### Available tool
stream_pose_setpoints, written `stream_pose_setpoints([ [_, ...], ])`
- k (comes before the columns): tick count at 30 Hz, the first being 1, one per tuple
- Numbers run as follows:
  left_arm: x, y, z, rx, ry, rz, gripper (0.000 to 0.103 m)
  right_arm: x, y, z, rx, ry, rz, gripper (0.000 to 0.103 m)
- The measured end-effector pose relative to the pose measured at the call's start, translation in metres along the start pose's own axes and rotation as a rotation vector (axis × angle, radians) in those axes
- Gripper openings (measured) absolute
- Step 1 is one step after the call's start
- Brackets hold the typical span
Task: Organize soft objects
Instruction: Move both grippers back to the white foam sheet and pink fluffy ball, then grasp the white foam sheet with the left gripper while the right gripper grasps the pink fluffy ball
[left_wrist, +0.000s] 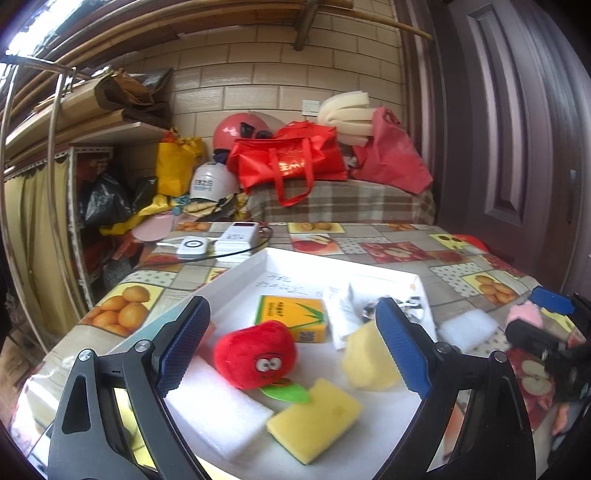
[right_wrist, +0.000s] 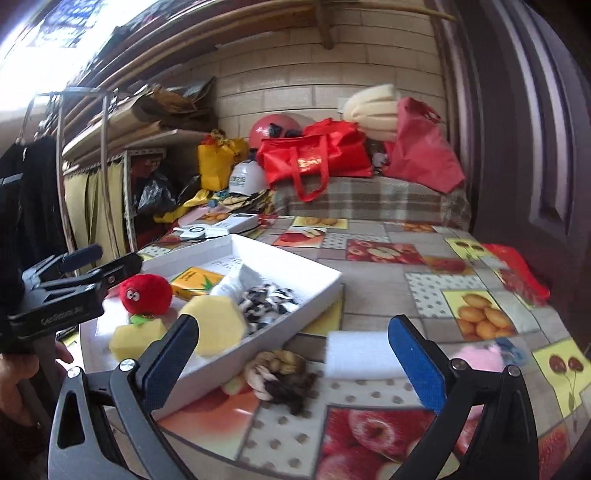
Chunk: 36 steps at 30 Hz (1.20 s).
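A white tray (left_wrist: 280, 258) holds a red plush apple (left_wrist: 255, 354), a yellow sponge (left_wrist: 314, 424), a yellow foam block (left_wrist: 369, 362), a white foam slab (left_wrist: 214, 417), a yellow tissue pack (left_wrist: 291, 317) and white cloth. My left gripper (left_wrist: 291, 347) is open and empty, hovering over the tray around the plush apple. My right gripper (right_wrist: 291, 358) is open and empty above the table beside the tray (right_wrist: 325, 291). Between its fingers lie a brown fuzzy bundle (right_wrist: 280, 376) and a white foam piece (right_wrist: 358, 354). A pink plush (right_wrist: 480, 354) lies to the right.
The table has a fruit-print cloth (right_wrist: 388, 273). White devices (left_wrist: 218, 243) lie at its far left edge. Red bags (left_wrist: 291, 158), helmets and foam are piled on a checked surface behind. A dark door (left_wrist: 517, 129) stands right, shelves left.
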<state>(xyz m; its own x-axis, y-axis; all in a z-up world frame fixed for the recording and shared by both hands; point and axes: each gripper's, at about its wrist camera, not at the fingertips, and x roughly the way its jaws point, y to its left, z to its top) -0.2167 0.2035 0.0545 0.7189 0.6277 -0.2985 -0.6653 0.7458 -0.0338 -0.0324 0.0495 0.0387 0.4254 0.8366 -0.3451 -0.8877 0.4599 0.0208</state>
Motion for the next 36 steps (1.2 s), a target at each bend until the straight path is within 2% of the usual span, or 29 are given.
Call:
stream_pose_setpoints([
  [4, -0.005, -0.023, -0.002, 0.055, 0.011, -0.092, 0.092, -0.017, -0.058, -0.004, 0.178, -0.015, -0.056, 0.103],
  [6, -0.005, -0.037, -0.003, 0.082, 0.03, -0.148, 0.092, -0.028, -0.09, -0.006, 0.23, -0.035, -0.13, 0.103],
  [9, -0.004, -0.067, -0.006, 0.123, 0.087, -0.281, 0.092, -0.041, -0.125, -0.01, 0.274, -0.054, -0.23, 0.103],
  [11, 0.003, -0.095, -0.007, 0.146, 0.145, -0.383, 0.092, -0.049, -0.147, -0.014, 0.336, -0.068, -0.27, 0.103],
  [13, 0.016, -0.126, -0.007, 0.182, 0.215, -0.442, 0.092, -0.055, -0.166, -0.02, 0.422, -0.084, -0.286, 0.103],
  [16, 0.051, -0.173, -0.009, 0.246, 0.326, -0.439, 0.092, -0.059, -0.177, -0.027, 0.505, -0.096, -0.285, 0.103],
  [18, 0.074, -0.192, -0.008, 0.261, 0.37, -0.424, 0.092, -0.058, -0.182, -0.029, 0.529, -0.093, -0.278, 0.103],
  [23, 0.112, -0.222, 0.002, 0.318, 0.366, -0.382, 0.092, -0.053, -0.196, -0.035, 0.595, -0.063, -0.226, 0.103],
  [26, 0.142, -0.232, -0.002, 0.366, 0.452, -0.365, 0.092, -0.051, -0.2, -0.038, 0.619, -0.053, -0.199, 0.103],
  [28, 0.154, -0.233, -0.008, 0.37, 0.526, -0.395, 0.092, -0.051, -0.2, -0.039, 0.624, -0.051, -0.186, 0.103],
  [30, 0.15, -0.237, -0.014, 0.406, 0.534, -0.401, 0.092, -0.051, -0.2, -0.039, 0.625, -0.054, -0.18, 0.103],
  [34, 0.118, -0.24, -0.027, 0.474, 0.522, -0.442, 0.091, -0.052, -0.201, -0.04, 0.636, -0.059, -0.172, 0.103],
  [36, 0.103, -0.239, -0.029, 0.459, 0.512, -0.461, 0.082, -0.052, -0.202, -0.041, 0.646, -0.057, -0.17, 0.103],
])
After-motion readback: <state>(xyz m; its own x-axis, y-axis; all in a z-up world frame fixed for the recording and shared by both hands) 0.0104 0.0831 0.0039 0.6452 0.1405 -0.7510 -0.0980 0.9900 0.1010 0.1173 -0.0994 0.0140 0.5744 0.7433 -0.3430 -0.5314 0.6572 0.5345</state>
